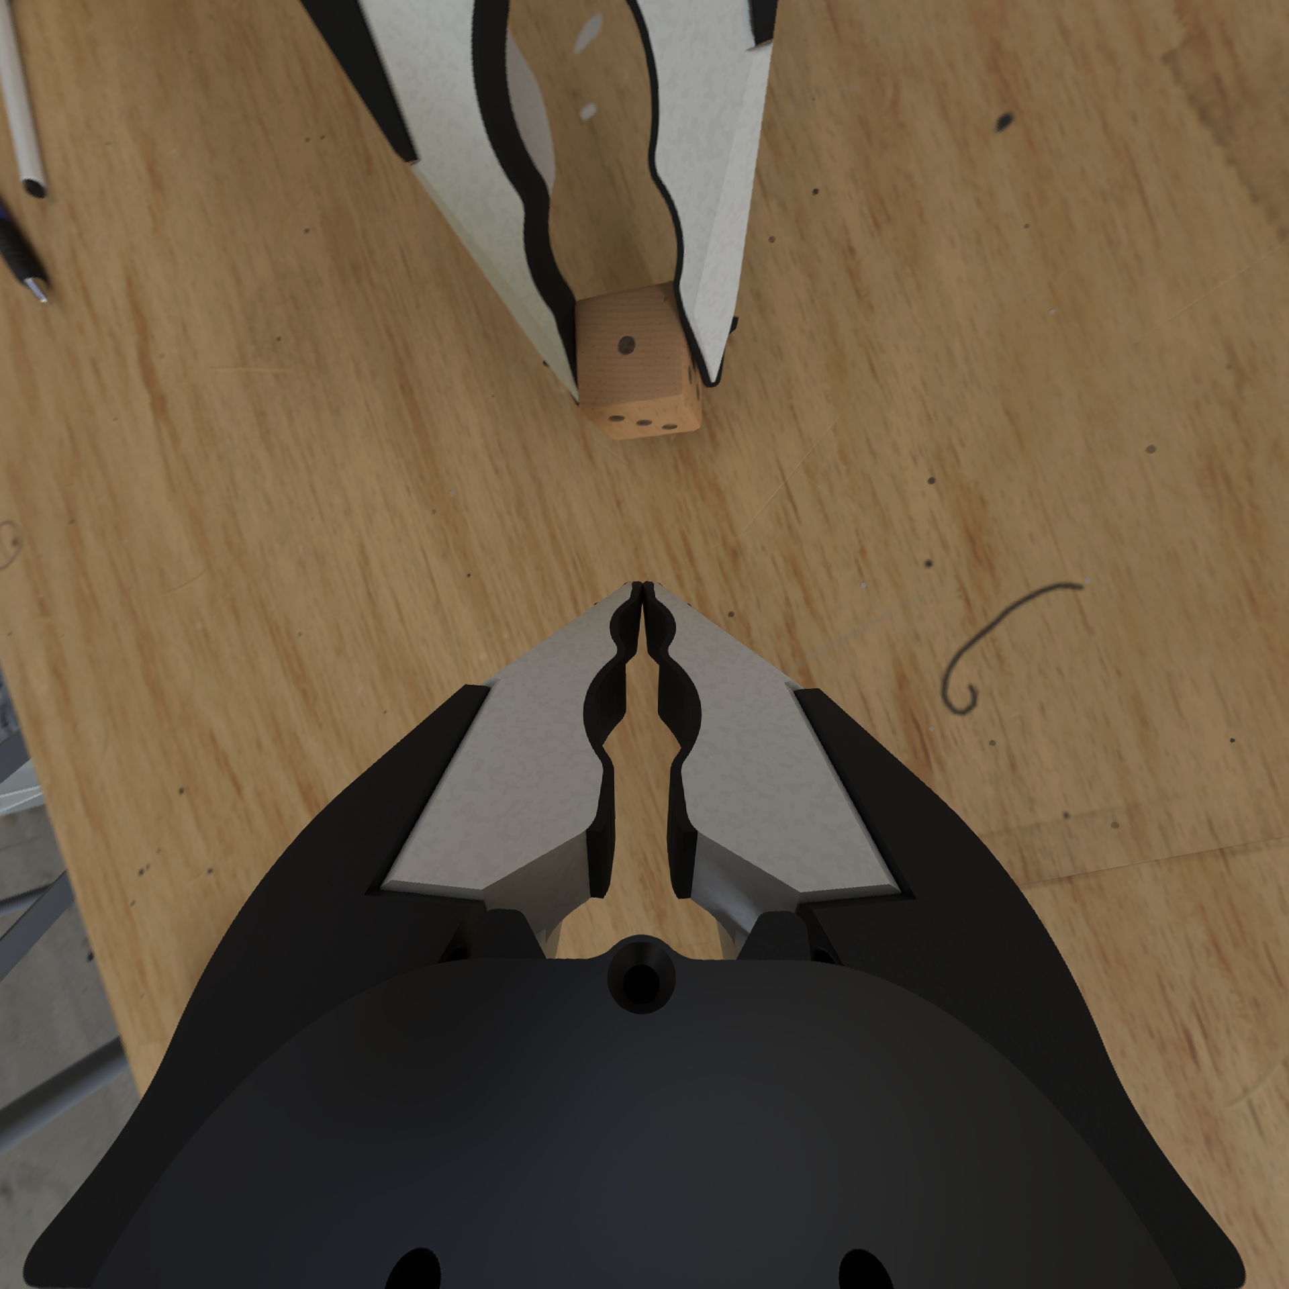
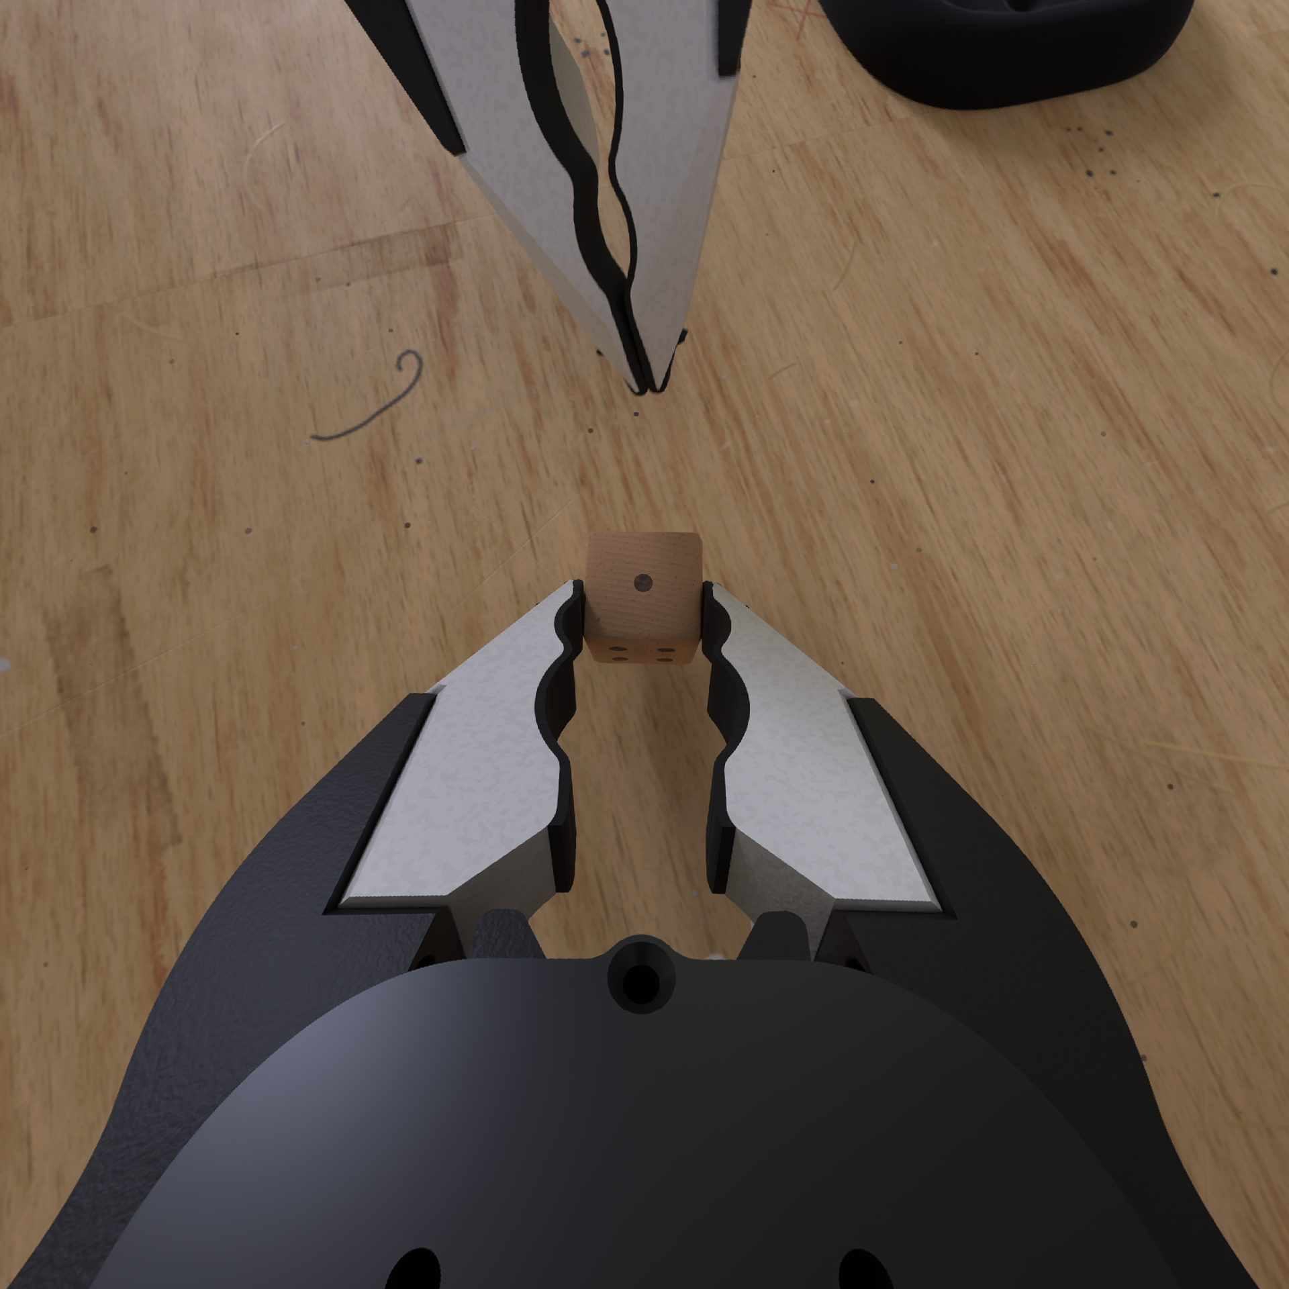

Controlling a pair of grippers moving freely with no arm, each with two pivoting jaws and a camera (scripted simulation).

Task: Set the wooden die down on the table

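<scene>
- The right claw is gripping the wooden die between its fingertips, one pip facing the camera.
- The left claw is sitting pressed together, holding nothing, pointing at the die from just across it.
- Beyond the die, a black rounded object is lying on the table; two pens are resting well off to the side.

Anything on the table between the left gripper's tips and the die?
Nothing: both wrist views show bare wooden table between the shut left gripper and the wooden die held by the right gripper.
</scene>
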